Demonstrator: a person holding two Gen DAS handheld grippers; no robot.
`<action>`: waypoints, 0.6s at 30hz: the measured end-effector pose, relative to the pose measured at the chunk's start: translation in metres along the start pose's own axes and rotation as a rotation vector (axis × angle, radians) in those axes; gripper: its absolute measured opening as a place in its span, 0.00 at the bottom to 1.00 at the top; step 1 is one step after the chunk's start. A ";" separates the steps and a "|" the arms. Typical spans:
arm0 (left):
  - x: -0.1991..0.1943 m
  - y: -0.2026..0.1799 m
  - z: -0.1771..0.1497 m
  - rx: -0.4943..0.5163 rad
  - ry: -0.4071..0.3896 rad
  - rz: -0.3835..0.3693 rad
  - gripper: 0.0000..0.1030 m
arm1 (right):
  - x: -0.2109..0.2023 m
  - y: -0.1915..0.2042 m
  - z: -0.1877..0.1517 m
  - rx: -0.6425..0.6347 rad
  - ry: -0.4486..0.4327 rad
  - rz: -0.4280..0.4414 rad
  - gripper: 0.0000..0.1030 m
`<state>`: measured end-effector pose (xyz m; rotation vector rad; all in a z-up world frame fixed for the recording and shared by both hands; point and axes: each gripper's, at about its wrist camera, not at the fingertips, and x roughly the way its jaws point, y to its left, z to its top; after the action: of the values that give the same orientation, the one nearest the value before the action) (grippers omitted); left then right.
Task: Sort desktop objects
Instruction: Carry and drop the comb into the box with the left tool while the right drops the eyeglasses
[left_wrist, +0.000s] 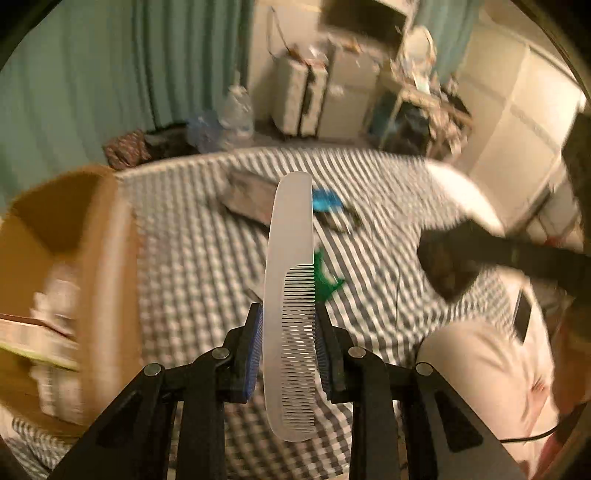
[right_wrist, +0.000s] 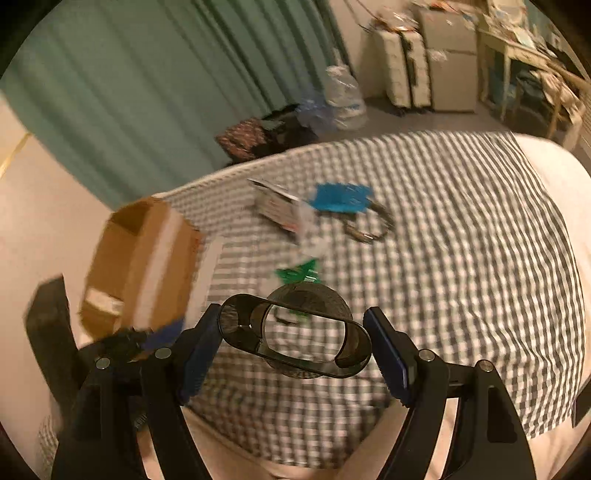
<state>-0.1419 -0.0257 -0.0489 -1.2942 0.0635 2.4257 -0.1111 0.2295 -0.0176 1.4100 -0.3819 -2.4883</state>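
Observation:
My left gripper (left_wrist: 289, 325) is shut on a white comb (left_wrist: 291, 280), held upright above the checked cloth (left_wrist: 207, 258). A brown cardboard box (left_wrist: 66, 266) with items inside stands close at its left. My right gripper (right_wrist: 293, 332) is shut on a dark see-through tape roll (right_wrist: 295, 328), squeezed oval, above the cloth (right_wrist: 461, 258). The box (right_wrist: 140, 266) is at its left. On the cloth lie a green piece (right_wrist: 297, 275), a blue piece (right_wrist: 341, 197), a printed packet (right_wrist: 277, 206) and a metal ring (right_wrist: 369, 225). The right gripper shows blurred in the left wrist view (left_wrist: 454, 266).
Green curtains (right_wrist: 147, 92) hang behind. Suitcases (right_wrist: 406, 66), a water bottle (right_wrist: 343, 96) and a cluttered shelf (right_wrist: 535, 55) stand on the floor beyond the cloth's far edge. My pale trouser leg (left_wrist: 480, 373) is at the near right.

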 end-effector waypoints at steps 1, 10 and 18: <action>-0.011 0.010 0.003 -0.017 -0.015 0.005 0.25 | -0.003 0.009 0.001 -0.013 -0.006 0.010 0.74; -0.074 0.135 0.006 -0.154 -0.053 0.209 0.25 | 0.001 0.138 0.026 -0.207 -0.019 0.151 0.74; -0.069 0.213 -0.024 -0.245 -0.008 0.232 0.25 | 0.066 0.246 0.038 -0.320 0.048 0.260 0.74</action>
<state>-0.1650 -0.2496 -0.0367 -1.4522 -0.0947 2.7039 -0.1547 -0.0187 0.0344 1.2044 -0.1376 -2.1859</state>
